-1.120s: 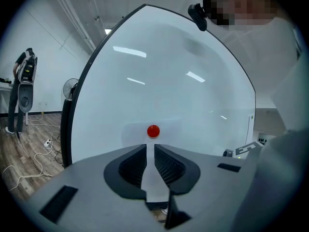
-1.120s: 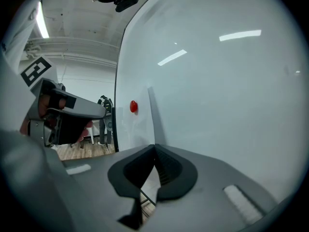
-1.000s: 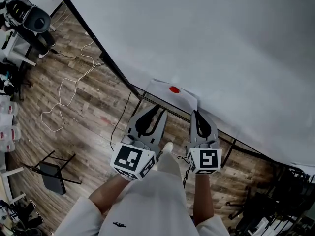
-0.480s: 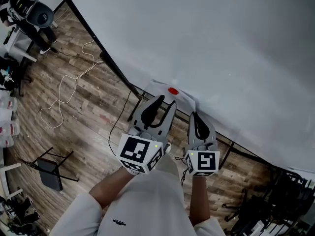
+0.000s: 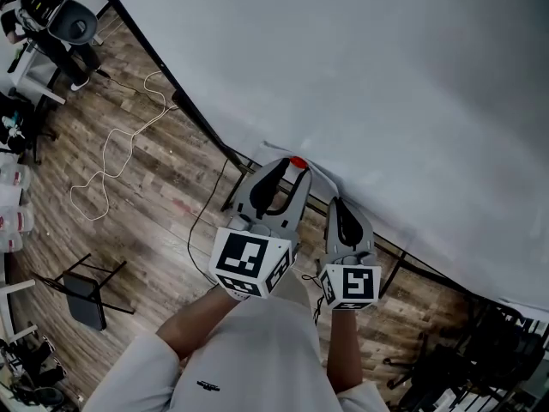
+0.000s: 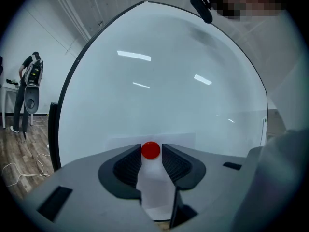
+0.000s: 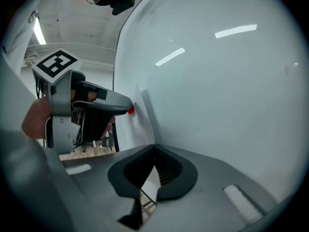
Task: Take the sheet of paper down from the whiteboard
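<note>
- Far left, a white cable (image 5: 111,157) loops over the wooden floor (image 5: 163,204), and nearer on the left stands a dark folding stand (image 5: 81,294).
- The whiteboard (image 5: 369,75) fills the far and right part of the head view, with its black frame (image 5: 167,71) running diagonally along its left edge.
- The left gripper (image 5: 292,170) points at the board with its jaws wide apart, and they have just been opening. Its marker cube (image 5: 249,263) sits near the person's left hand.
- A red magnet (image 6: 150,150) lies between the left gripper's fingertips, flat on the board. The pads stand just beside it on either side without pressing on it.
- The sheet of paper (image 6: 179,139) is still up on the whiteboard, low on the board near its bottom edge. The red magnet pins it at its upper middle, and the white sheet also shows down through the gap between the left jaws.
- The right gripper (image 7: 154,148), just right of the left one, has its jaws together, clamped on the right edge of the sheet. Its marker cube (image 5: 353,284) is nearest the person.
- The two grippers are close side by side but apart.
</note>
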`<state>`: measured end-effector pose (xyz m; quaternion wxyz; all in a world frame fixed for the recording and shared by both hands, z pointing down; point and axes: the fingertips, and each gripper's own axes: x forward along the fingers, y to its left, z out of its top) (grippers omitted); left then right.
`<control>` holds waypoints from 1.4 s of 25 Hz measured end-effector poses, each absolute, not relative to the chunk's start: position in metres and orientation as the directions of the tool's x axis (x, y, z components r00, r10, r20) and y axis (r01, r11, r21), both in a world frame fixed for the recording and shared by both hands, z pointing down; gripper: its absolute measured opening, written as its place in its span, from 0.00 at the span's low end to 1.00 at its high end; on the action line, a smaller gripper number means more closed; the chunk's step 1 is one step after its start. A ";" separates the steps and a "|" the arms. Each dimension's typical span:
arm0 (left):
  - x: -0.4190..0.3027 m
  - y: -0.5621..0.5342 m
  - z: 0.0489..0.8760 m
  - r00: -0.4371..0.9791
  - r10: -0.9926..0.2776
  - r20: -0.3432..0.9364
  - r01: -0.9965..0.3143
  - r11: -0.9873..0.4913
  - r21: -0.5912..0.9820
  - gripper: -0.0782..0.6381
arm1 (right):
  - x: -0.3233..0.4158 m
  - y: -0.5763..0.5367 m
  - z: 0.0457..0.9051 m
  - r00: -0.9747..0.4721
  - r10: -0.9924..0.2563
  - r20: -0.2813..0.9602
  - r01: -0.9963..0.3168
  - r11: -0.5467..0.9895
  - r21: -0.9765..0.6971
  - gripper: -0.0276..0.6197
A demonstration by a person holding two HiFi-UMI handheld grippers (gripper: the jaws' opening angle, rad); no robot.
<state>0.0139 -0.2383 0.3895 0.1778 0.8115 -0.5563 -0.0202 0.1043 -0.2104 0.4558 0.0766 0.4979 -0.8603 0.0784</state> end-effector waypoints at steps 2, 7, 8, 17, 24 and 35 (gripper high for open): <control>0.014 -0.241 0.390 0.373 -0.912 0.170 -0.898 -0.310 0.311 0.30 | 0.104 -0.211 0.456 -0.494 -0.844 0.210 -0.868 0.493 -0.065 0.06; 0.018 -0.244 0.393 0.357 -0.917 0.177 -0.906 -0.294 0.306 0.29 | 0.106 -0.212 0.456 -0.493 -0.843 0.213 -0.869 0.491 -0.070 0.06; 0.017 -0.244 0.392 0.353 -0.919 0.175 -0.908 -0.291 0.303 0.29 | 0.106 -0.212 0.456 -0.494 -0.843 0.212 -0.868 0.491 -0.072 0.06; 0.015 -0.245 0.392 0.369 -0.913 0.174 -0.903 -0.309 0.298 0.28 | 0.103 -0.211 0.457 -0.496 -0.842 0.213 -0.868 0.488 -0.092 0.06; 0.010 -0.233 0.394 0.379 -0.906 0.189 -0.901 -0.315 0.298 0.28 | 0.104 -0.205 0.445 -0.487 -0.854 0.183 -0.873 0.479 -0.090 0.06; -0.021 -0.195 0.393 0.390 -0.904 0.176 -0.897 -0.330 0.295 0.28 | 0.110 -0.173 0.429 -0.436 -0.888 0.149 -0.900 0.430 -0.072 0.06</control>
